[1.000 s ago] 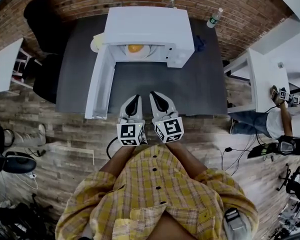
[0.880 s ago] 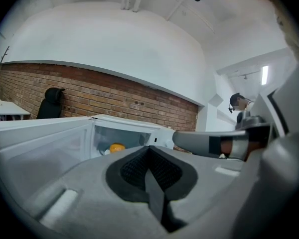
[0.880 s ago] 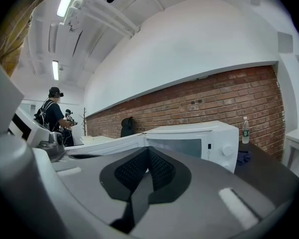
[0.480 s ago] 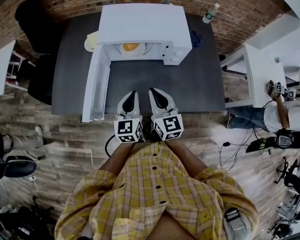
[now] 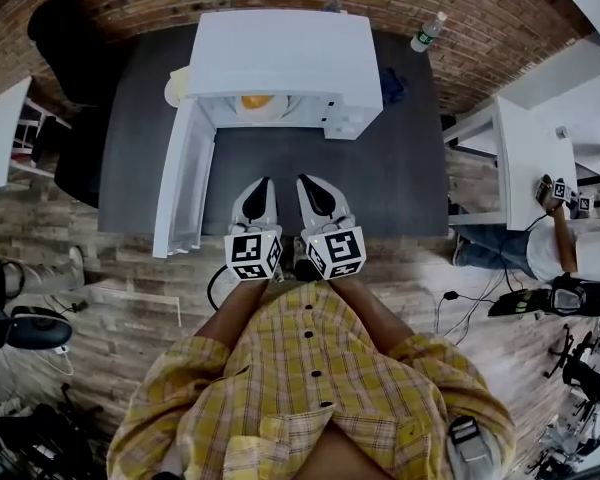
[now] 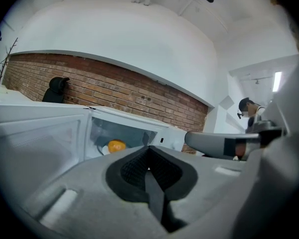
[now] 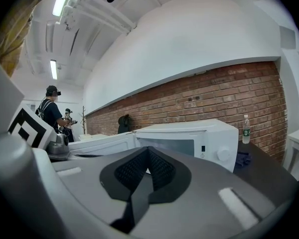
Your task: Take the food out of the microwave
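Food sitting inside microwave, door hanging open | left gripper and right gripper both pinching together on nothing | hovering side by side over table edge, well short of food, pointing toward it

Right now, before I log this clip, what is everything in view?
microwave: one, white, on the table, door open to the left
food: one, orange, on a white plate inside the microwave
table: one, dark grey, by the brick wall
bottles: two, clear, back of the table
cloth: one, blue, right of the microwave
other person: one, far right
left gripper: grey, shut, empty
right gripper: grey, shut, empty
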Action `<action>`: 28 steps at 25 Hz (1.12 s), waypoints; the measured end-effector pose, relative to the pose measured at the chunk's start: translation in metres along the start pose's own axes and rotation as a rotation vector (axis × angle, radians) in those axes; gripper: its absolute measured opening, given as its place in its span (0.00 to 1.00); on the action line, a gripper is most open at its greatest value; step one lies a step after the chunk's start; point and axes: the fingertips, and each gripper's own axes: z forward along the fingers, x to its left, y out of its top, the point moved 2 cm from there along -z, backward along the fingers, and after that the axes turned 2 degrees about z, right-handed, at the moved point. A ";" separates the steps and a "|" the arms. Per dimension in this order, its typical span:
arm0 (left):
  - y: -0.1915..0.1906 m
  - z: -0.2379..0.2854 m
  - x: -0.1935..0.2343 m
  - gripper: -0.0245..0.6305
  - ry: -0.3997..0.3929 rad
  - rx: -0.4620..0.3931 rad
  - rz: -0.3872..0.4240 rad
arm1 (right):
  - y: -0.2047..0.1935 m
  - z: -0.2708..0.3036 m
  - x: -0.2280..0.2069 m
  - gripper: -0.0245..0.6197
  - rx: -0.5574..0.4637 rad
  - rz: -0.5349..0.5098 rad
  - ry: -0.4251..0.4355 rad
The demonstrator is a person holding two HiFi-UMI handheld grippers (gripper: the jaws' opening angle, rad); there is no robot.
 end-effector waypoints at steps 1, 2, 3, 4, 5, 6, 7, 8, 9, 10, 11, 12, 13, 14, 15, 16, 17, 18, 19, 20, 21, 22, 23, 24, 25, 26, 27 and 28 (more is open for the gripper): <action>0.000 0.005 0.001 0.04 0.004 0.003 -0.002 | -0.001 0.003 -0.003 0.04 0.002 0.001 0.003; -0.001 0.010 0.002 0.04 0.010 0.007 -0.009 | -0.002 0.005 -0.006 0.04 0.005 0.002 0.007; -0.002 0.014 0.004 0.04 0.016 0.012 -0.019 | -0.003 0.007 -0.008 0.04 0.008 0.003 0.011; -0.004 0.018 0.006 0.04 0.019 0.018 -0.034 | -0.004 0.009 -0.009 0.04 0.011 0.004 0.015; -0.006 0.023 0.008 0.04 0.016 0.023 -0.053 | -0.004 0.010 -0.011 0.04 0.012 0.004 0.018; -0.009 0.027 0.010 0.04 0.008 0.029 -0.076 | -0.004 0.013 -0.012 0.04 0.013 0.003 0.022; -0.012 0.032 0.012 0.04 0.001 0.035 -0.097 | -0.005 0.015 -0.013 0.04 0.013 0.002 0.026; -0.016 0.037 0.015 0.04 -0.002 0.044 -0.113 | -0.006 0.017 -0.014 0.04 0.013 0.001 0.030; -0.020 0.041 0.019 0.04 -0.002 0.054 -0.128 | -0.008 0.019 -0.015 0.04 0.015 0.000 0.034; -0.025 0.045 0.023 0.04 0.000 0.065 -0.149 | -0.010 0.021 -0.015 0.04 0.018 -0.003 0.039; -0.030 0.048 0.026 0.03 0.002 0.077 -0.174 | -0.012 0.023 -0.014 0.04 0.022 -0.008 0.046; -0.034 0.052 0.029 0.03 0.001 0.087 -0.198 | -0.013 0.024 -0.014 0.04 0.026 -0.012 0.054; -0.038 0.056 0.032 0.03 -0.004 0.097 -0.216 | -0.013 0.026 -0.014 0.04 0.028 -0.014 0.060; -0.041 0.060 0.032 0.03 -0.014 0.105 -0.229 | -0.013 0.027 -0.014 0.04 0.029 -0.015 0.065; -0.043 0.063 0.033 0.04 -0.029 0.112 -0.239 | -0.013 0.029 -0.015 0.04 0.030 -0.016 0.067; -0.045 0.067 0.033 0.04 -0.043 0.118 -0.252 | -0.013 0.030 -0.016 0.04 0.032 -0.016 0.068; -0.047 0.071 0.034 0.04 -0.055 0.124 -0.269 | -0.014 0.032 -0.018 0.04 0.034 -0.015 0.066; -0.050 0.074 0.035 0.04 -0.063 0.130 -0.289 | -0.014 0.033 -0.021 0.04 0.036 -0.014 0.063; -0.054 0.078 0.036 0.04 -0.069 0.136 -0.311 | -0.015 0.035 -0.023 0.04 0.038 -0.014 0.060; -0.058 0.082 0.038 0.04 -0.075 0.141 -0.335 | -0.016 0.036 -0.025 0.04 0.041 -0.013 0.058; -0.061 0.086 0.041 0.09 -0.079 0.145 -0.366 | -0.017 0.038 -0.027 0.04 0.043 -0.014 0.057; -0.065 0.089 0.044 0.10 -0.081 0.146 -0.408 | -0.017 0.039 -0.028 0.04 0.045 -0.013 0.057; -0.067 0.093 0.049 0.10 -0.080 0.144 -0.460 | -0.017 0.041 -0.029 0.04 0.045 -0.013 0.057; -0.070 0.097 0.054 0.10 -0.078 0.138 -0.515 | -0.018 0.043 -0.030 0.04 0.045 -0.012 0.058; -0.071 0.100 0.059 0.10 -0.075 0.131 -0.566 | -0.018 0.045 -0.030 0.04 0.044 -0.011 0.059; -0.073 0.103 0.063 0.10 -0.073 0.123 -0.609 | -0.018 0.046 -0.031 0.04 0.045 -0.011 0.060; -0.075 0.106 0.067 0.10 -0.070 0.117 -0.646 | -0.019 0.048 -0.032 0.04 0.047 -0.011 0.060; -0.077 0.108 0.071 0.10 -0.068 0.112 -0.681 | -0.019 0.049 -0.032 0.04 0.048 -0.010 0.061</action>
